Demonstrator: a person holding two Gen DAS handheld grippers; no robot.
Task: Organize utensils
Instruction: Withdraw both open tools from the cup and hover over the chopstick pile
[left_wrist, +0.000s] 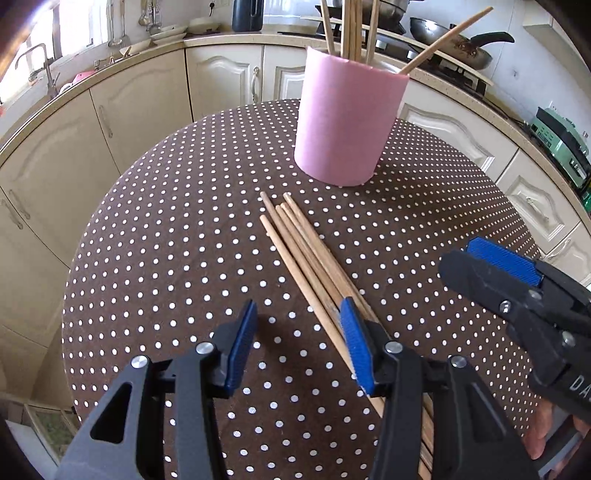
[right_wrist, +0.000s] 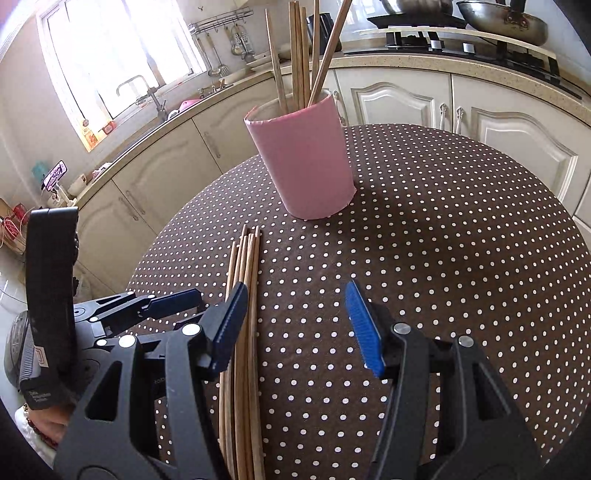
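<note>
Several wooden chopsticks lie in a bundle on the brown polka-dot table; they also show in the right wrist view. A pink cylindrical holder stands behind them with several chopsticks upright in it; it also shows in the right wrist view. My left gripper is open, low over the table, its right finger over the bundle. My right gripper is open and empty, its left finger over the bundle. The right gripper also appears in the left wrist view, and the left gripper in the right wrist view.
Cream kitchen cabinets and a counter curve around the table. A stove with pans stands behind the holder. A sink and faucet sit at the left under a window. The table's edge is close on the left.
</note>
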